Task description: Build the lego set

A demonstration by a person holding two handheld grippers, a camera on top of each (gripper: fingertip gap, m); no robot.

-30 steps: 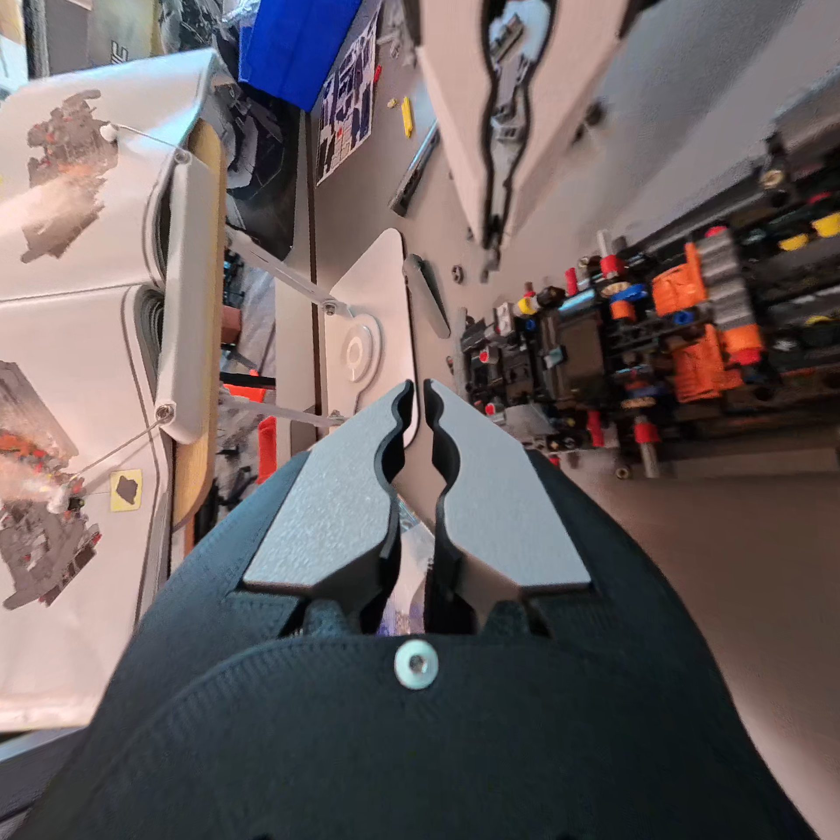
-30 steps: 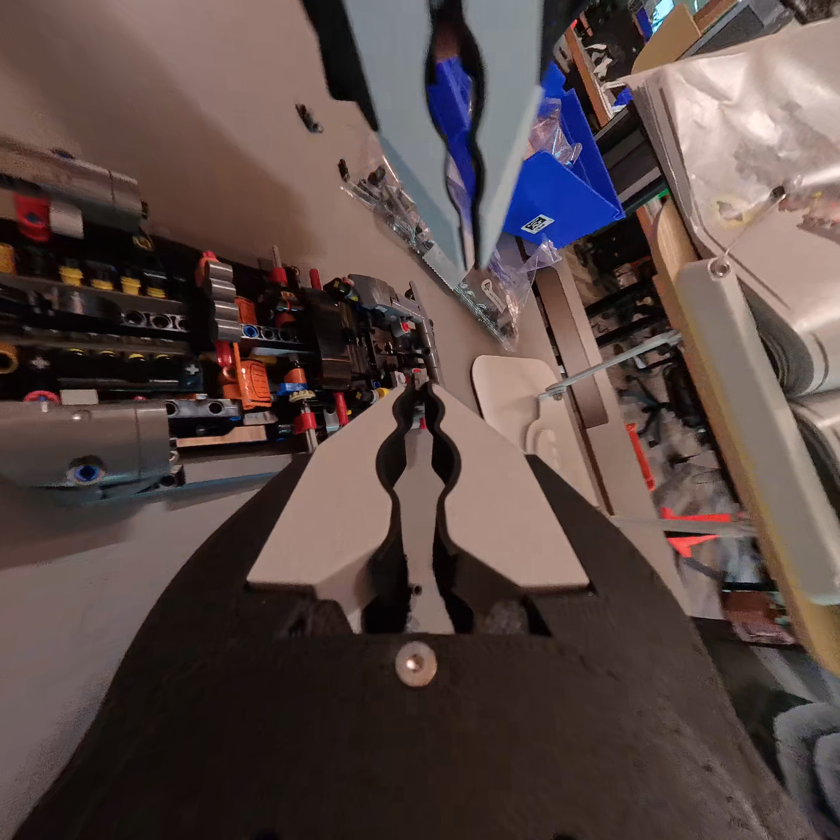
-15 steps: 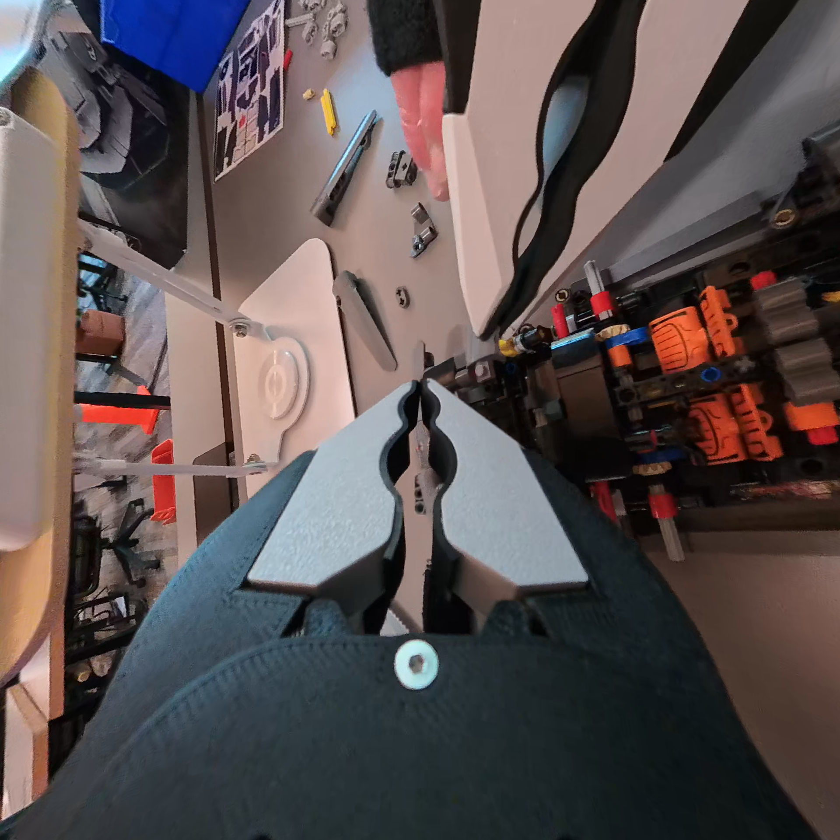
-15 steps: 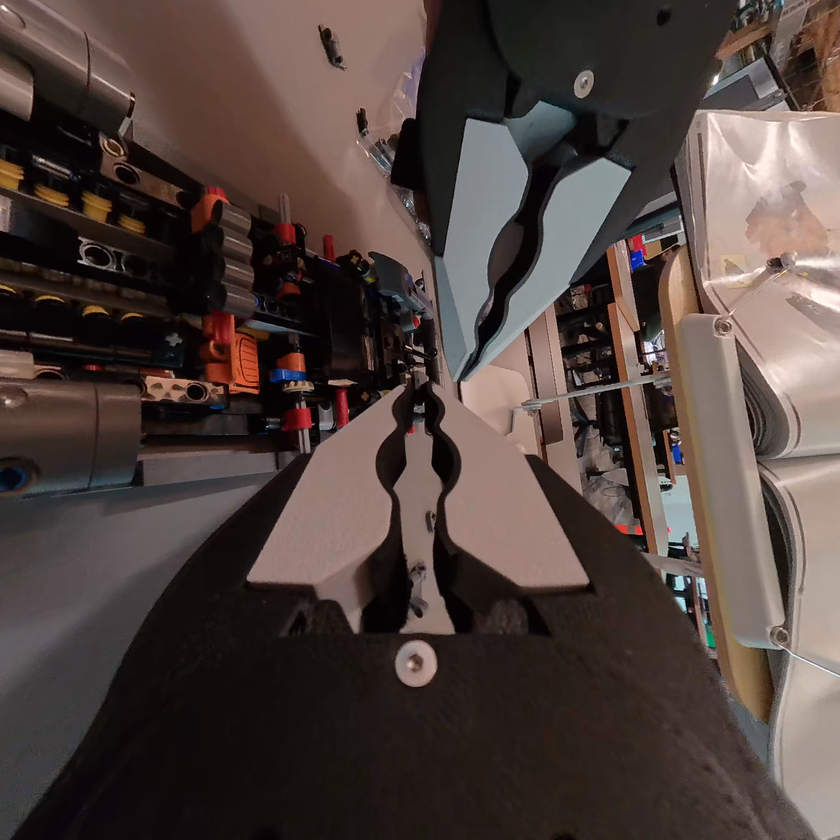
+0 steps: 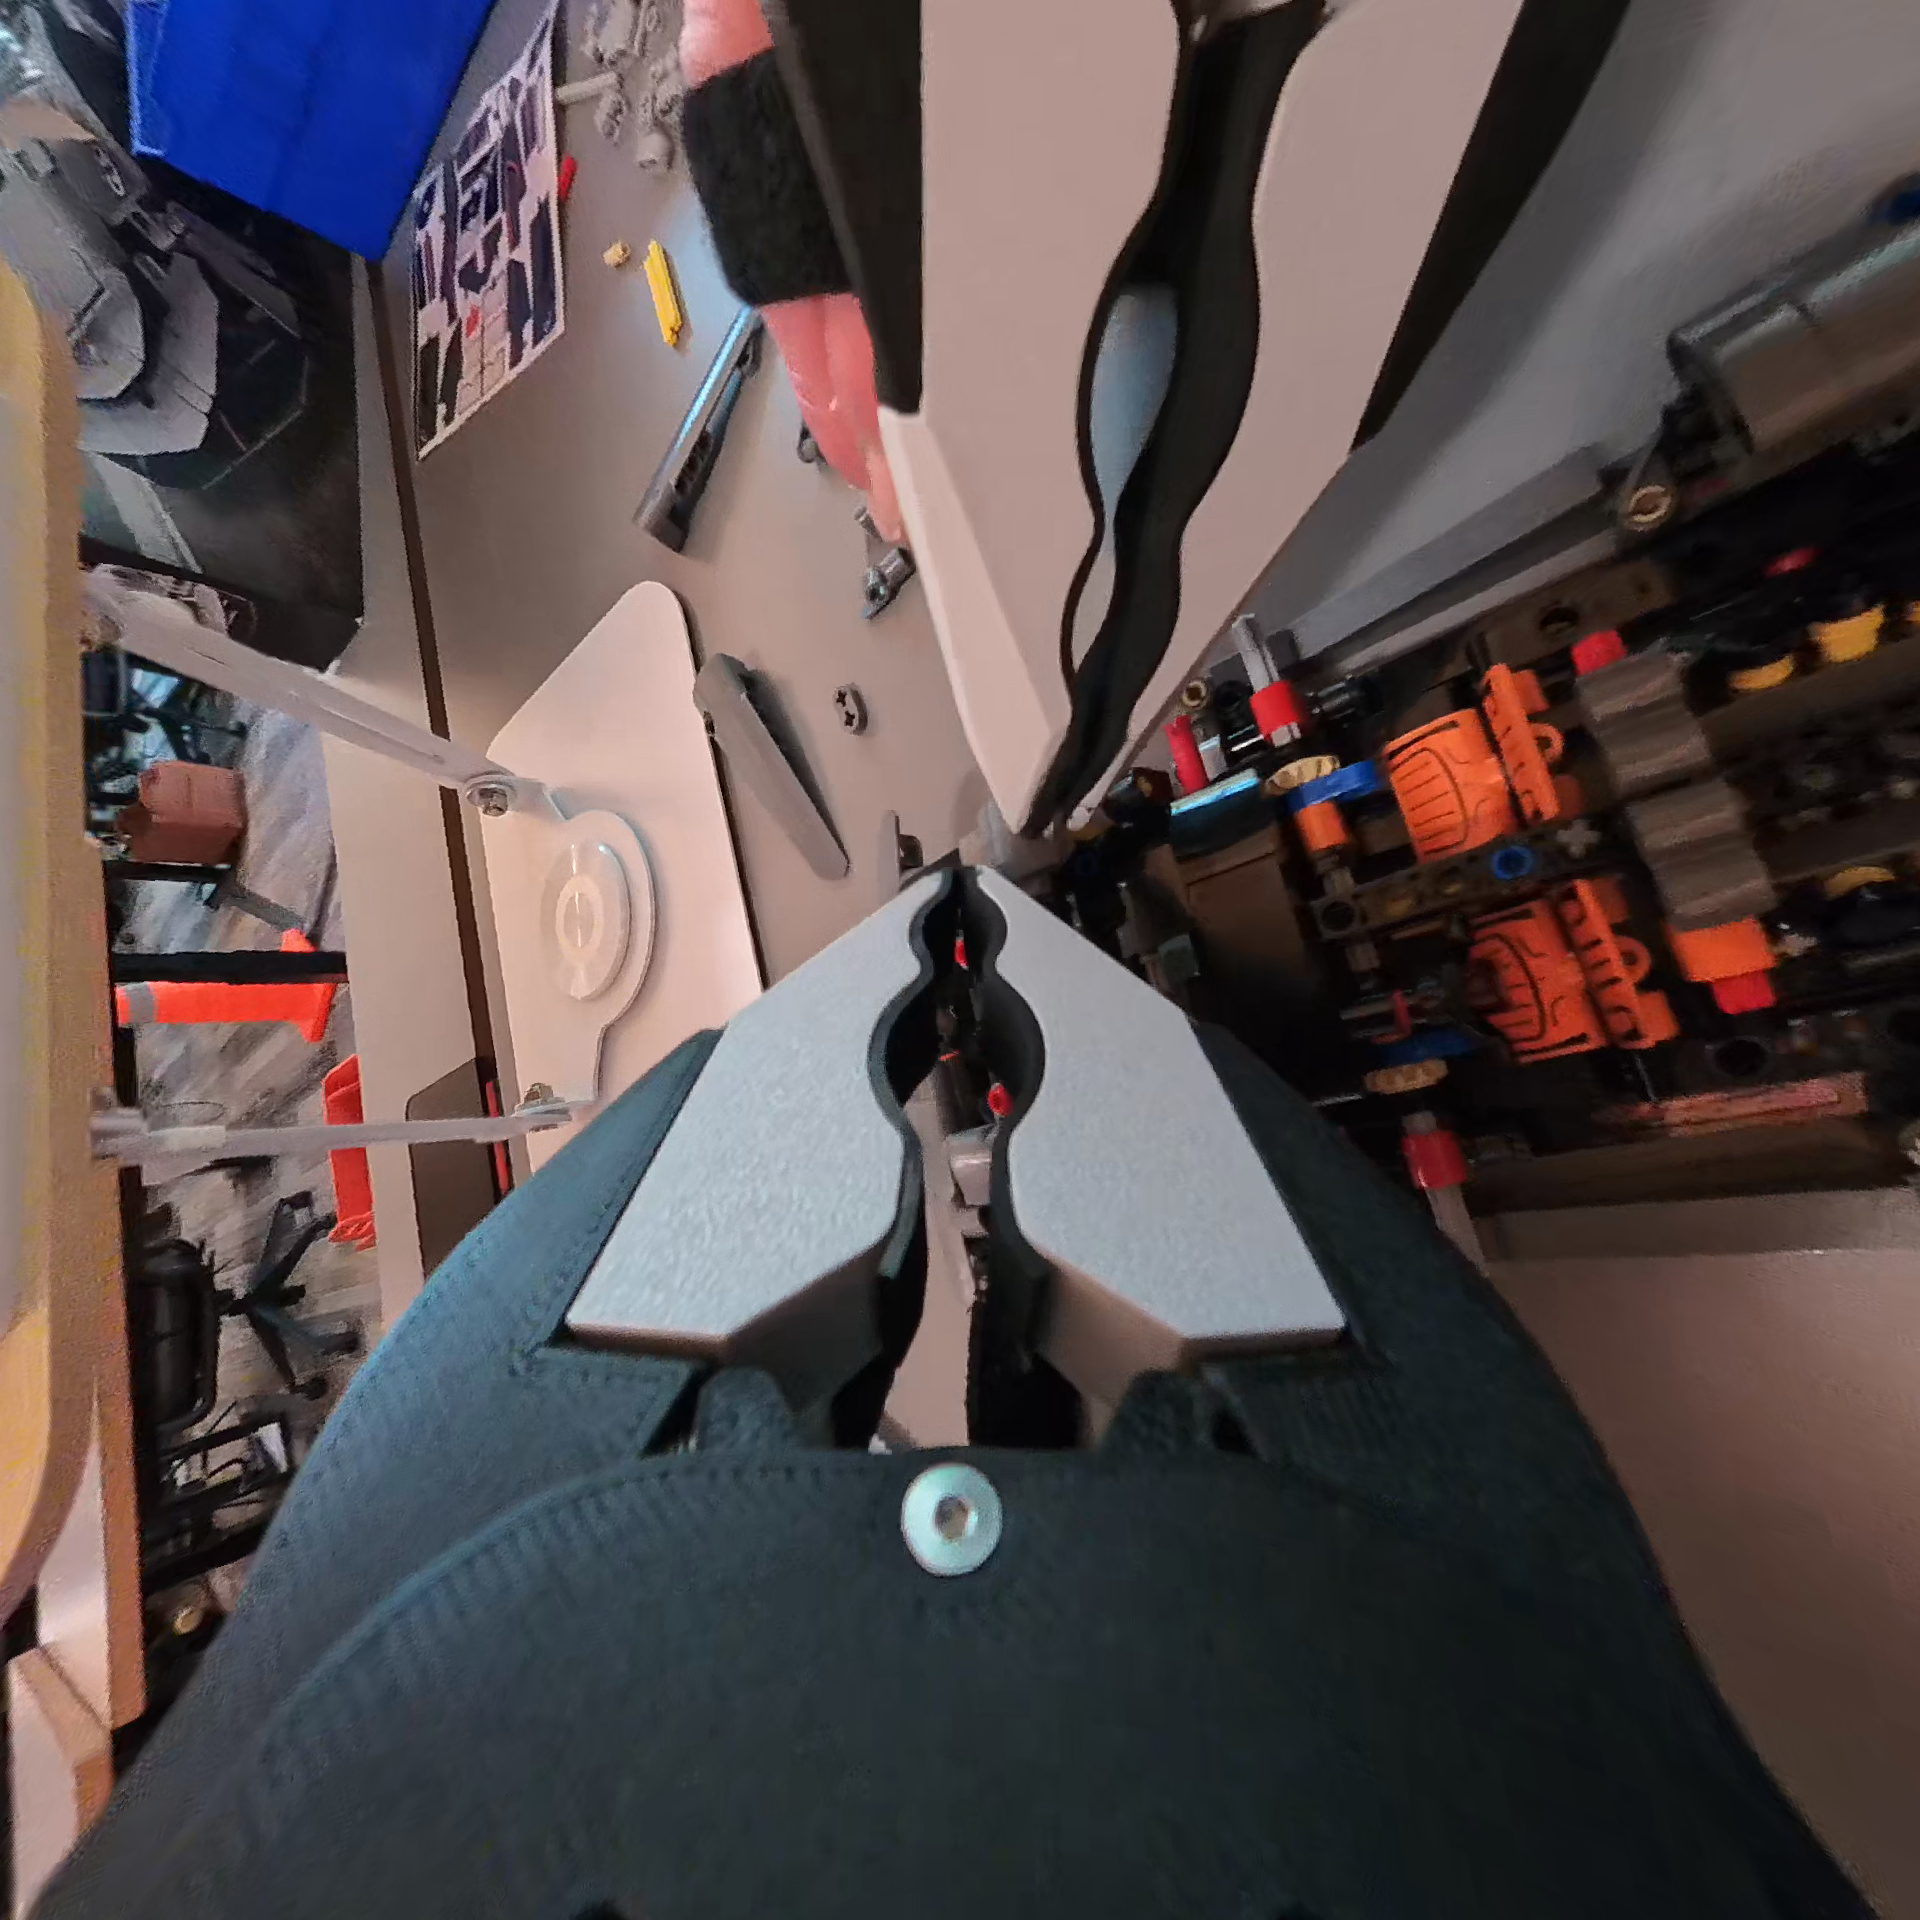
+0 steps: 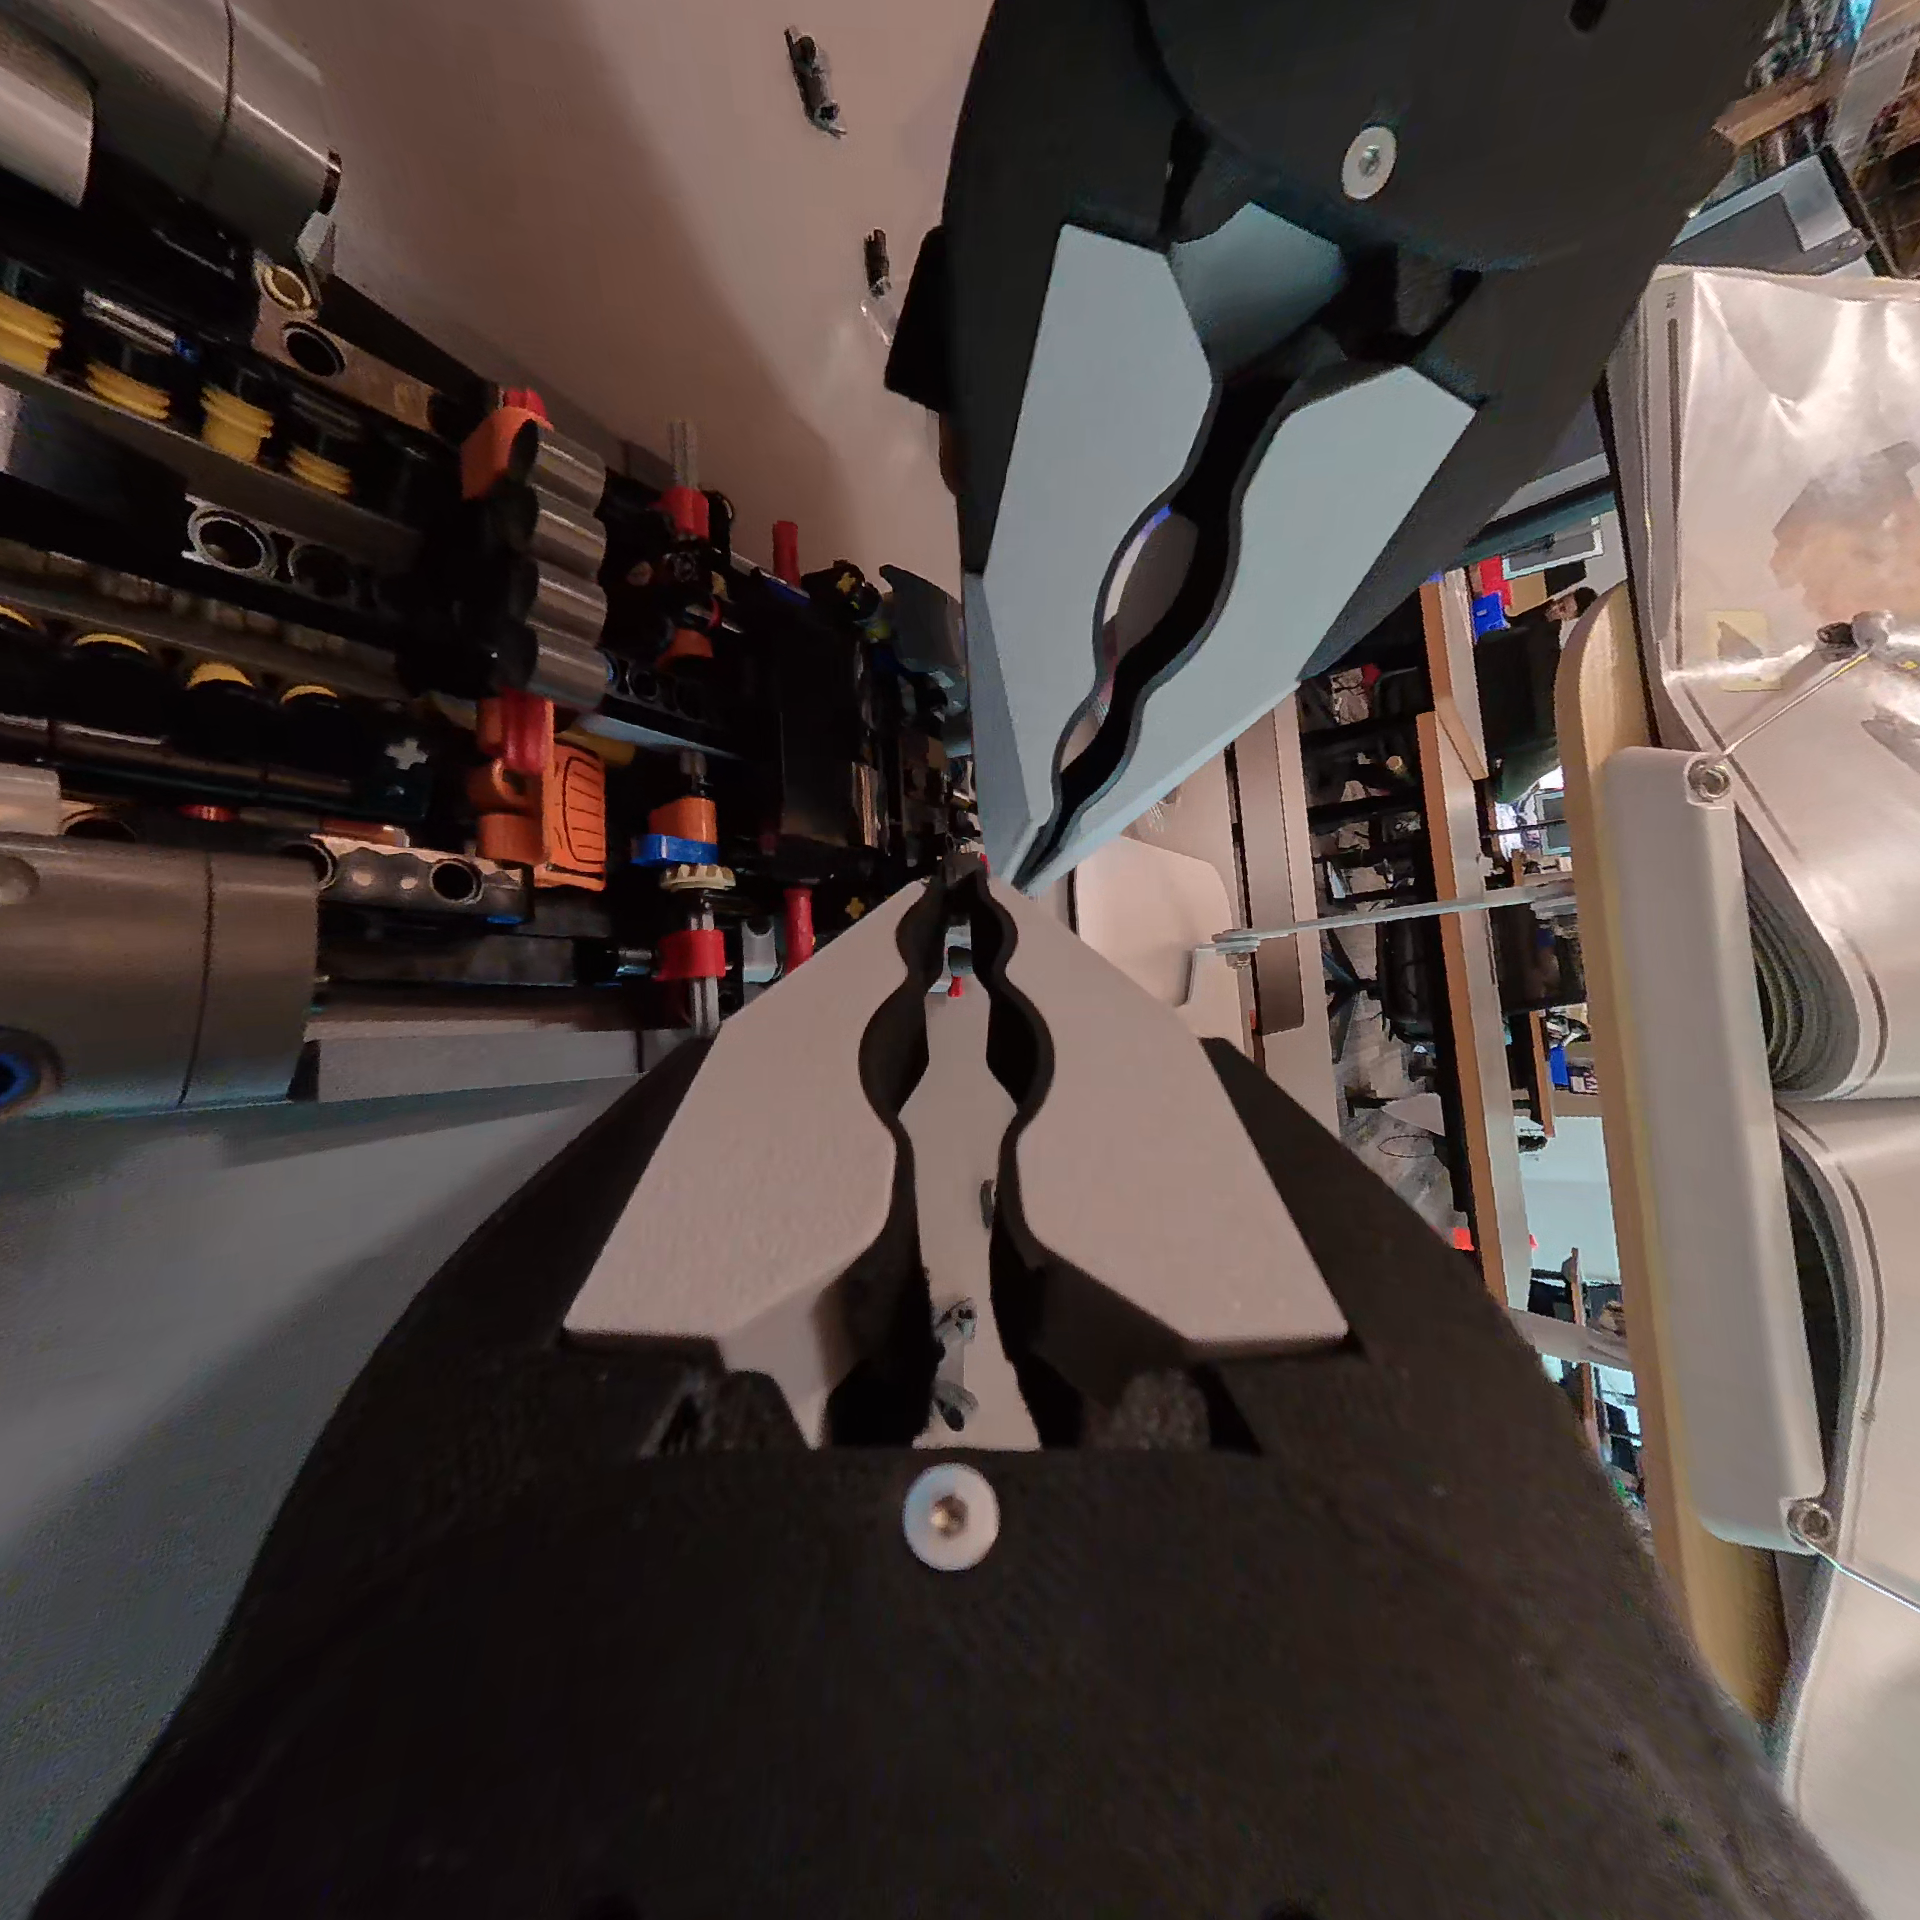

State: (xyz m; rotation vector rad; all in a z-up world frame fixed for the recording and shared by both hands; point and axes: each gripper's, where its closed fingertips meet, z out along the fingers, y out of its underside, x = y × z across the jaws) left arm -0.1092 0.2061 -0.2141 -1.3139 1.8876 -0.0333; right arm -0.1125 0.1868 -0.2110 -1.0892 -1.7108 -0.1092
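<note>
- Left tool had its tips closed together, nothing plainly pinched between them; tip sat at the end of the brick-built model, touching or just off it, can't tell which.
- Right tool was also closed to the tips; whether a small dark bit was caught at the very tip can't be told. It pointed at the same end of the model.
- Both tools met tip to tip at one spot on the model, from opposite sides, which looked like steadying or pressing one small part there — a judgement only.
- Model lay long on the grey counter: black frame, orange blocks, red and yellow pins, grey cylinders.
- Loose parts were spread well apart on the counter, probably for easy reach: yellow beam, long grey beam, flat grey blade-shaped piece, small grey connector.
- Sticker sheet lay beside a blue bin at the far edge.
- An open instruction book on a wooden stand stood near, propped to face the work.
- A gloved hand gripped the right tool.
</note>
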